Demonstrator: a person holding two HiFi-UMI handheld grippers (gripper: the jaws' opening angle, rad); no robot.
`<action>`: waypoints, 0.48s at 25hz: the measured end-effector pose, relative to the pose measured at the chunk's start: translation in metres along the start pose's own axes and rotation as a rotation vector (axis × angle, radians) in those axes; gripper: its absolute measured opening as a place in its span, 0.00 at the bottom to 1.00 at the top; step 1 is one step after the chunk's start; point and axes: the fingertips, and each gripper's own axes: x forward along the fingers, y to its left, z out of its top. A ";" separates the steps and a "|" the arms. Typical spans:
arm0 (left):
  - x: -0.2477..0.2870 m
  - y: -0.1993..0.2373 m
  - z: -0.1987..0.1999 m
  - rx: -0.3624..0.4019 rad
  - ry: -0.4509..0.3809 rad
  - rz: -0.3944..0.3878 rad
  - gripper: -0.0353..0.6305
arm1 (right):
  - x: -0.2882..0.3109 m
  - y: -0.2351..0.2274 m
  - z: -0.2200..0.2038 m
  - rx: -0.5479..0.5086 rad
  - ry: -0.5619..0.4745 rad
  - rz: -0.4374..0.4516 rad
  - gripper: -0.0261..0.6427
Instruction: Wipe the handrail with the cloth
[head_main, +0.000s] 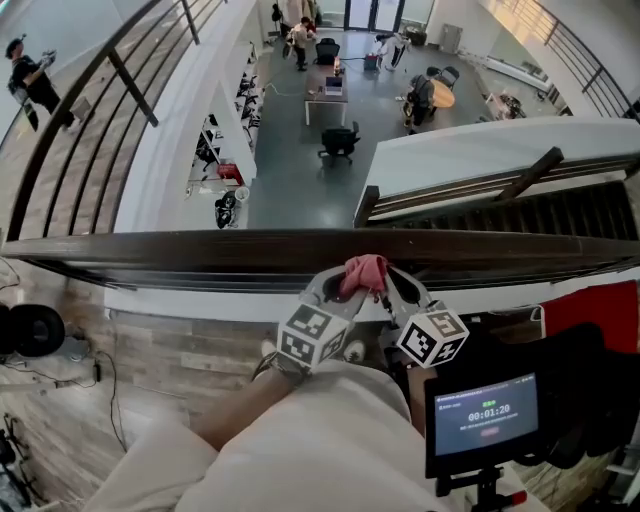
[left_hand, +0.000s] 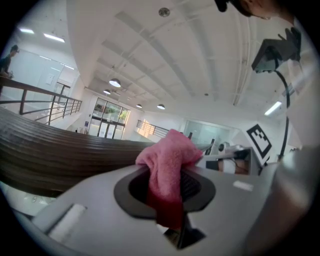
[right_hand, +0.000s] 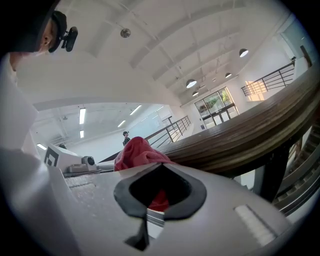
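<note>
Head view, looking steeply down over a balcony edge. A dark wooden handrail (head_main: 200, 255) runs left to right across the middle of the frame. Both grippers meet at centre frame, just below the rail. The left gripper (head_main: 338, 292) comes in from lower left and the right gripper (head_main: 398, 290) from lower right, their marker cubes side by side beneath them. A pink cloth (head_main: 363, 273) is bunched between the two tips, up against the near edge of the rail. In the left gripper view the jaws are clamped on the cloth (left_hand: 167, 157): it rises in a wad above the pads at centre frame and a darker fold hangs down through the seam between them. The handrail (left_hand: 50, 155) sweeps in from the left behind it. In the right gripper view the jaws are drawn in close, with the cloth (right_hand: 137, 152) humped over the upper left jaw edge and showing red in the opening between the pads. The rail (right_hand: 240, 137) fills the right of that frame. A forearm in a pale sleeve (head_main: 290, 440) takes up the lower middle of the head view. A small screen (head_main: 488, 415) with a timer sits at lower right. A lower floor with desks and an office chair (head_main: 340, 140) lies far below at top centre.
</note>
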 end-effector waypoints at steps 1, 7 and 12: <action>-0.006 0.003 0.001 0.002 -0.004 0.007 0.18 | 0.002 0.006 -0.001 0.007 0.002 0.009 0.04; -0.043 0.033 -0.002 0.010 -0.020 0.049 0.18 | 0.029 0.043 -0.015 -0.029 0.027 0.037 0.04; -0.052 0.045 0.005 0.030 -0.046 0.086 0.18 | 0.041 0.054 -0.012 -0.103 0.018 0.016 0.04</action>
